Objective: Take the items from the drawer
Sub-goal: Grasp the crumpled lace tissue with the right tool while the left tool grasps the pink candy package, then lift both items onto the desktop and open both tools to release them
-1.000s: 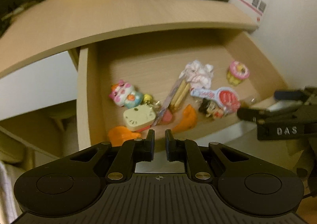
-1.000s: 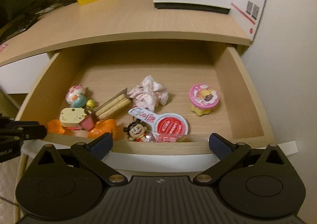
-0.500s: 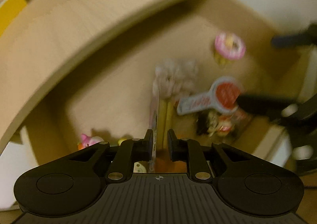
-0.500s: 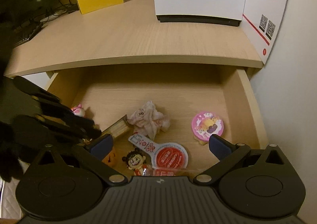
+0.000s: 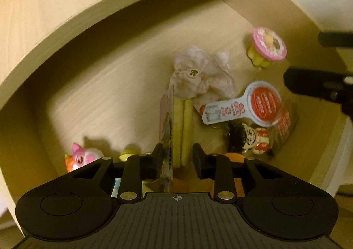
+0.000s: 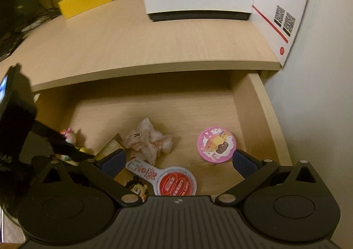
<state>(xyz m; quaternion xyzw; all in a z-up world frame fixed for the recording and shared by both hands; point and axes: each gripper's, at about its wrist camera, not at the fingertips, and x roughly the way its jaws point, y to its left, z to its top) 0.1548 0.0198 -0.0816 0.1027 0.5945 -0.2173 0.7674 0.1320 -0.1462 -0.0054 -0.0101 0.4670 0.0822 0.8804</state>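
**Left gripper down in drawer, jaws opening around biscuit pack**

Since a second ago the left gripper (image 5: 178,159) has been brought down and in from the near edge of the drawer (image 6: 249,103); its jaws, then almost closed on nothing, are now opening with the biscuit-stick pack (image 5: 182,132) between them. The left pad looks to be against the wrapper, the right pad is clear, so no grip is seen. The right gripper (image 6: 177,160) is seen wide open and empty, as before, hovering above the near rim.

Far half of the drawer floor is bare pale wood grain; side walls are straight. The desk top (image 6: 141,46) overhangs the far part.

Near half is crowded: crumpled pink-white wrapper (image 5: 200,74) touching the pack's far end, flat paddle-shaped tag (image 5: 245,103) just right, glossy doll figure (image 5: 249,138) beneath it, round pink-lidded cup (image 5: 268,47) apart at far right, pink toy (image 5: 82,156) at left.
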